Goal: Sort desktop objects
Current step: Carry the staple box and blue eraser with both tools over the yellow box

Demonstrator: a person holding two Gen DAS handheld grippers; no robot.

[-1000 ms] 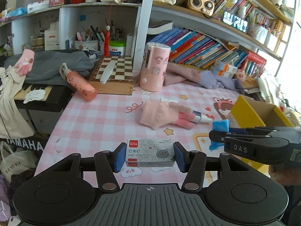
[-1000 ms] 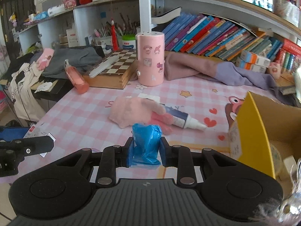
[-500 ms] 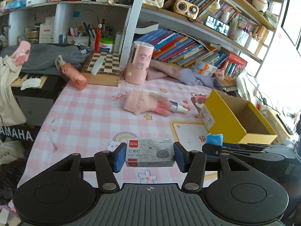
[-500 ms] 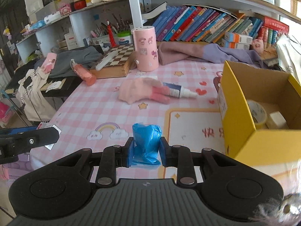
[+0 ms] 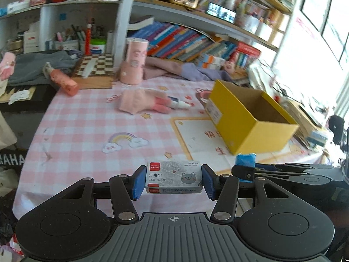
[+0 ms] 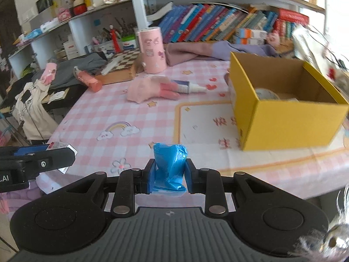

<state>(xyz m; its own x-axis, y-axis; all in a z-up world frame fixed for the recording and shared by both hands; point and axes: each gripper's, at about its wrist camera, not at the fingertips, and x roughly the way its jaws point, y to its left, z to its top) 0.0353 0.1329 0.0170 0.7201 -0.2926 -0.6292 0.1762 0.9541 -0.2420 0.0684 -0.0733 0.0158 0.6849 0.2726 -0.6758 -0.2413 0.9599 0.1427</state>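
The inside of the yellow box (image 6: 283, 100) is only partly seen: a roll of tape (image 6: 267, 92) shows behind its near wall, the rest being hidden, and the white label on its end wall is blurred past reading. The glue tube (image 6: 189, 86) is half covered by the pink glove (image 6: 150, 88) near the middle of the counter (image 5: 87, 126). Red characters printed on the counter's cover beside the box are smeared and cannot be read.

On the staple box (image 5: 173, 180), held over the counter's near edge, "24/6" and a red brand patch are made out beside a grey cat face; the smaller print is illegible. It is clamped between the blue pads of the left gripper (image 5: 173, 181), whose jaws are set at a middling width on it. A crumpled blue packet (image 6: 170, 170) is pinched by the narrowly closed jaws of the right gripper (image 6: 170, 175), also at the near edge; no writing is seen on it. "AHA" is read on a cut-off dark panel (image 5: 11, 159) at the left.
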